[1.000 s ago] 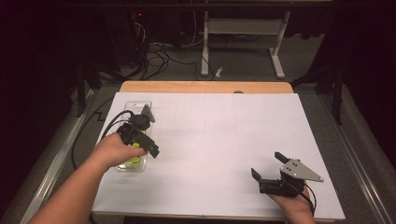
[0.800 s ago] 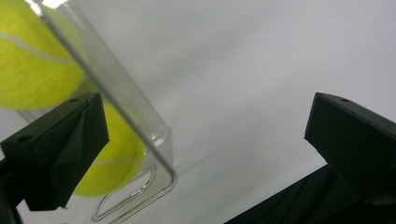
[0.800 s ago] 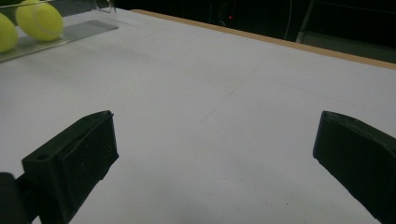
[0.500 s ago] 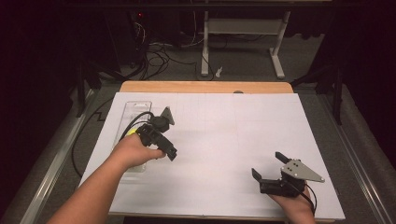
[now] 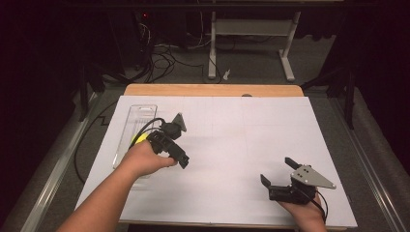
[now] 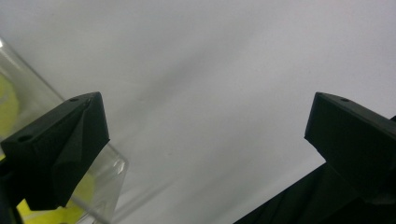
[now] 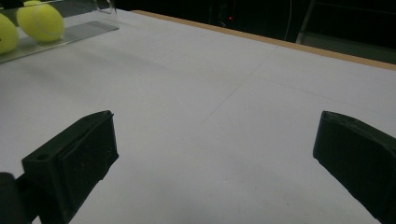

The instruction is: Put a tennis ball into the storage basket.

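Note:
A clear plastic tube [image 5: 140, 118] lies on the left of the white table [image 5: 241, 135], with a yellow tennis ball [image 5: 139, 139] showing inside it. My left gripper [image 5: 174, 145] hovers just right of the tube, open, nothing between its jaws. In the left gripper view, my left gripper [image 6: 205, 107] looks down on bare table, and the tube's corner [image 6: 109, 179] with a yellow ball [image 6: 7, 109] shows behind one jaw. My right gripper [image 5: 278, 170] rests open near the front right. In the right gripper view, my right gripper [image 7: 217, 121] faces two tennis balls [image 7: 44, 22] inside the tube [image 7: 81, 29], far off.
The table's wooden far edge [image 5: 212, 90] borders a dark floor with cables [image 5: 164, 53] and a white desk frame [image 5: 251, 34]. Metal rails [image 5: 53, 169] run along both sides of the table. A black cable [image 5: 87, 145] trails off the left edge.
My left gripper has moved right, from above the tube to the open table beside it. The right gripper has stayed put.

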Tool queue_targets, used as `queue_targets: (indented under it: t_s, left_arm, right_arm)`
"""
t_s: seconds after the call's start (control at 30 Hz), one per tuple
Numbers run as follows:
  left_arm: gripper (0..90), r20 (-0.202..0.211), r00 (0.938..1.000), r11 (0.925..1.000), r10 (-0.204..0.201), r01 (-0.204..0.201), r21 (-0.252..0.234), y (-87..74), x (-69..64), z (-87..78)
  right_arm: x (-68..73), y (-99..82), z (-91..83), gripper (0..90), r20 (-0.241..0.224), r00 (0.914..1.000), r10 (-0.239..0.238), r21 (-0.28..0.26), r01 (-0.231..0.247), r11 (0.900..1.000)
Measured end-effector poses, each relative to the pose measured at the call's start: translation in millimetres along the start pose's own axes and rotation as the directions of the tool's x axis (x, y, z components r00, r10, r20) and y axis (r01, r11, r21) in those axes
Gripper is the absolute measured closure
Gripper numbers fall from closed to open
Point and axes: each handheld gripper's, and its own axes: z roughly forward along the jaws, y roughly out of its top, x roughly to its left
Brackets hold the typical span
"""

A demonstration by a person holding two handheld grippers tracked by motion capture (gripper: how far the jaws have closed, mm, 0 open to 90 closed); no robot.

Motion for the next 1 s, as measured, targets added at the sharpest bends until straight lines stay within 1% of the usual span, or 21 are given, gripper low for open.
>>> queue_targets:
  t_s: [0.1,0.2,0.3,0.53,0.67,0.77,0.83,0.9,0.93,1.0]
  left_arm:
    - [0.9,0.016,0.9998,1.0,0.007,-0.007,-0.002,-0.5,-2.6,11.6]
    - [0.9,0.03,0.9993,0.9997,0.022,-0.022,0.007,-1.6,-6.2,24.1]
    - [0.9,0.032,0.999,0.9995,0.03,-0.03,0.004,-2.6,-9.5,34.0]
    - [0.9,0.04,0.9988,0.9996,0.028,-0.028,0.006,-6.9,-9.6,55.3]
    - [0.9,0.044,0.9986,0.9995,0.028,-0.027,-0.015,-11.3,-8.4,64.7]
    - [1.0,0.043,0.9985,0.9975,0.033,-0.031,-0.063,-16.4,-8.8,66.0]
    - [1.5,0.039,0.9975,0.9922,0.058,-0.054,-0.113,-22.6,-11.1,63.8]
    - [1.9,0.056,0.9952,0.9822,0.08,-0.069,-0.175,-30.4,-12.0,61.2]
    - [1.9,0.058,0.9945,0.9746,0.087,-0.073,-0.212,-34.8,-12.0,60.2]
    - [2.6,0.069,0.9909,0.9551,0.115,-0.091,-0.282,-44.2,-11.4,59.3]
  right_arm:
    - [0.2,0.1,-0.2,0.5,0.0,1.0,-0.002,0.0,0.002,1.0]
    - [0.2,0.2,-0.5,0.5,-0.001,1.0,0.001,-0.001,-0.001,1.0]
    - [0.0,0.0,-0.1,0.5,-0.001,1.0,0.001,0.0,-0.001,1.0]
    - [0.5,0.2,-1.0,0.5,0.001,1.0,0.002,-0.005,-0.002,1.0]
    - [0.2,-0.2,-1.4,0.5,0.002,1.0,0.005,-0.004,-0.005,1.0]
    - [0.2,0.2,-1.4,0.4,0.004,1.0,0.004,-0.007,-0.004,1.0]
    - [0.5,0.3,-1.5,0.5,0.003,1.0,0.003,-0.008,-0.003,1.0]
    - [0.7,0.2,-1.7,0.5,0.003,1.0,0.003,-0.008,-0.003,1.0]
    - [0.7,0.1,-1.6,0.5,0.003,1.0,0.005,-0.008,-0.005,1.0]
    - [0.7,-0.2,-1.1,0.5,0.002,1.0,0.006,-0.006,-0.006,1.0]
